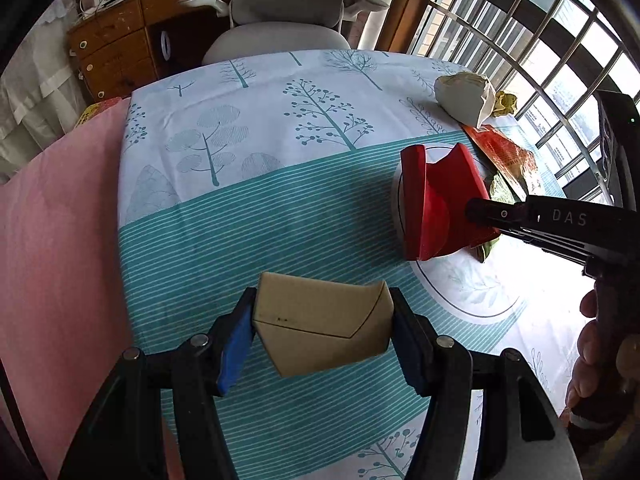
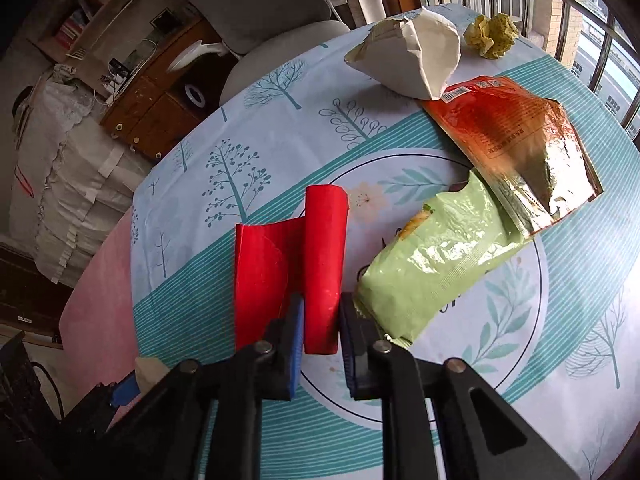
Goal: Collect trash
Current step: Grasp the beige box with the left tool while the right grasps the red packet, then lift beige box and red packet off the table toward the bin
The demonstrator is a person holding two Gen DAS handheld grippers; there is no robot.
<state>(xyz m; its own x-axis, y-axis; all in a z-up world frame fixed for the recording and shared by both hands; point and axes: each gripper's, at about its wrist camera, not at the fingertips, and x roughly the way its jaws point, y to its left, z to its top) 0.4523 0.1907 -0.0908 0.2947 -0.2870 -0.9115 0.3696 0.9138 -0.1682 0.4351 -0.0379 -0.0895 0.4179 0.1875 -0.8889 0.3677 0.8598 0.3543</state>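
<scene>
My left gripper [image 1: 322, 314] is shut on a flattened tan cardboard piece [image 1: 316, 340], held above the tablecloth [image 1: 248, 208]. A folded red carton [image 2: 276, 268] lies on the table, and my right gripper [image 2: 322, 320] is shut on its upright flap. In the left wrist view the same red carton [image 1: 436, 208] sits to the right with the right gripper's black finger [image 1: 492, 212] against it. Beside it lie a green snack bag [image 2: 432, 264], an orange foil bag [image 2: 512, 132], a crumpled white paper bag [image 2: 412, 56] and a yellow paper ball [image 2: 492, 34].
The round table carries a tree-print cloth over a pink one [image 1: 60, 240]. A grey chair [image 1: 280, 8] stands at the far edge, a wooden dresser [image 1: 116, 48] behind it. Barred windows [image 1: 520, 40] run along the right. A person's hand [image 1: 596, 352] grips the right tool.
</scene>
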